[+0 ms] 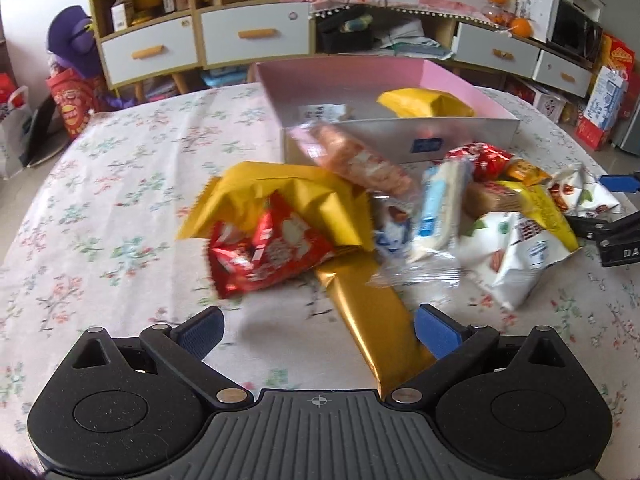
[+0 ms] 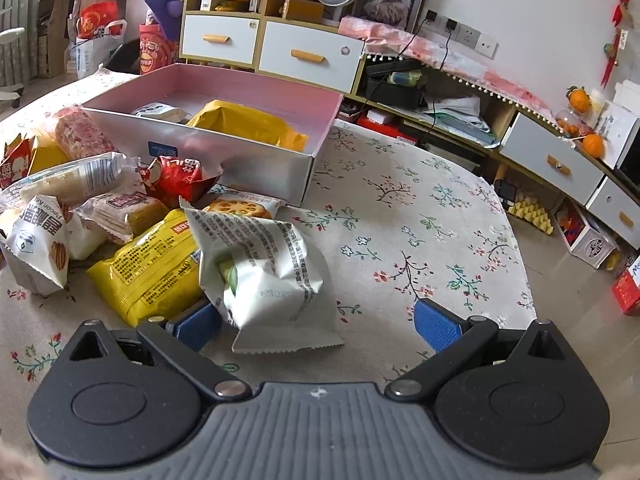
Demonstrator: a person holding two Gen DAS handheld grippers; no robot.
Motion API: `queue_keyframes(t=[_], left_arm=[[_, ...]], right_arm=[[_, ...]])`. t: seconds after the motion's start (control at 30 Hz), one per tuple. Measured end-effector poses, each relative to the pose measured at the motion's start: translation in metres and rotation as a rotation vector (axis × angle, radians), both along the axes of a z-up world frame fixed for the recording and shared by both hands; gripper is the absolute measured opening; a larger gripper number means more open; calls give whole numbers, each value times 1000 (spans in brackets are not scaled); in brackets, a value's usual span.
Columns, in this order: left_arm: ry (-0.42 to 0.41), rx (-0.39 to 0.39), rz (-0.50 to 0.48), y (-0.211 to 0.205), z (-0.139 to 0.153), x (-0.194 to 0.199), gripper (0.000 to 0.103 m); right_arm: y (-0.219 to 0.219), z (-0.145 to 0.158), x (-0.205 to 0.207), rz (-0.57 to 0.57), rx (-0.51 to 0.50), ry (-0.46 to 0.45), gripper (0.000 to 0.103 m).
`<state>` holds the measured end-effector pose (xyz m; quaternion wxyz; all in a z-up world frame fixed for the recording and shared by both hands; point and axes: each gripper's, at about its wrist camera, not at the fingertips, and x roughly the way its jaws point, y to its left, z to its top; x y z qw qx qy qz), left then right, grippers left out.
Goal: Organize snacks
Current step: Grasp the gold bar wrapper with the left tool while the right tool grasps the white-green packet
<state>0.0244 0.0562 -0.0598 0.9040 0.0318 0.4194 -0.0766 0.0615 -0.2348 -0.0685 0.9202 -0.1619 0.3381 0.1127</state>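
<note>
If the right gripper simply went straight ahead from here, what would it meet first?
Probably the white snack packet lying just ahead, close by the open right gripper, towards its left finger. Further along that line is bare floral tablecloth; the pink box sits off left. Depth is uncertain.

Tabletop (image 2: 400, 216): cream cloth, red/green floral print. Box (image 2: 256, 156): pink inside, silver outside, blue label. Between the left jaws: shiny gold packet (image 1: 372, 320); ahead of them a red packet (image 1: 264, 248). Between the right jaws: white packet (image 2: 264, 276) with black print; yellow packet (image 2: 152, 268) left of it.
</note>
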Motion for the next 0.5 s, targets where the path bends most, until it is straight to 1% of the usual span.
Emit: queue_keyframes(t=[0.07,0.23,0.3,0.33,0.43,0.5], left_arm=[[-7,-7,1,4,2,-3,101],[7,-58,-51,-4,3,-4,98],[25,-60,-70,-9,0,-3,90],[26,-51,-72,-12,-1,-3,90],[7,-15,-70,-18,-1,-2,78],[6,-15,-59,-18,1,-2,64]], right_arm=[[0,0,1,-1,3,0,103],[2,1,3,2,8,-3,102],[4,1,5,1,10,-1,102],[5,1,6,0,12,-1,102],[7,2,7,-7,16,1,101],[7,2,7,-8,15,1,99]])
